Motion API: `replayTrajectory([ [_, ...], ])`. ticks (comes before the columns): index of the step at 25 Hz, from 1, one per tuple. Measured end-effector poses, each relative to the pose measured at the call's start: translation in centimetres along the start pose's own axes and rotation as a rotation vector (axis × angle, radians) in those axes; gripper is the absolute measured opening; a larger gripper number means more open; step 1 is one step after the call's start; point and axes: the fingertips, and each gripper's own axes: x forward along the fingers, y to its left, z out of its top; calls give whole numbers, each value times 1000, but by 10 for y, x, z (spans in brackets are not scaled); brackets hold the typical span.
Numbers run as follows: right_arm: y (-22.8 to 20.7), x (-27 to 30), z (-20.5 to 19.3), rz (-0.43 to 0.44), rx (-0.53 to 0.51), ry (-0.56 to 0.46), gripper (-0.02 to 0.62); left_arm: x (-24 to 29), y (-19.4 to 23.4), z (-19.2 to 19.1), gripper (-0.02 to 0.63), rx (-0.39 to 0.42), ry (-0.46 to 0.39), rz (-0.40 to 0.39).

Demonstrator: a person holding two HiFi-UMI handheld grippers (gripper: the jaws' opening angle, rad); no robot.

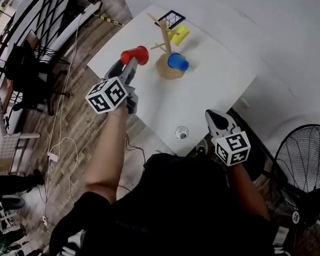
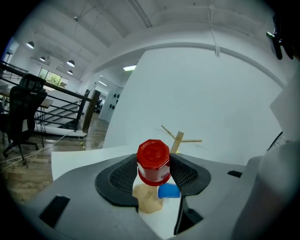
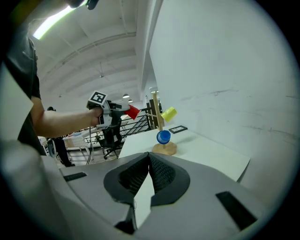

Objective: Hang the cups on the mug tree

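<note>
Head view: the left tongs are shut round a red cup, holding it in the air just left of the tree. The tree stands on the white desk. A yellow cup hangs on an upper peg and a blue cup on a low one near the base. The right tongs hover over the desk's near edge, well apart from the tree. A fan stands to the right.

Left gripper view: the wide-set pads press the red cup's sides, its bottom towards the camera. The tree and blue cup show behind it.

Right gripper view: the jaws are closed together with nothing between them. Beyond them, the red cup is level with the tree's upper pegs and clear of them.
</note>
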Motion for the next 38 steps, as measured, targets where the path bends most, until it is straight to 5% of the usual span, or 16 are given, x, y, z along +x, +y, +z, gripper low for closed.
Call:
replayTrajectory([
  [22, -31, -33, -6, -65, 39, 5, 8, 74, -25, -42, 229, 54, 113, 18],
  [38, -12, -29, -4, -49, 14, -1, 8, 56, -19, -67, 267, 56, 198, -8],
])
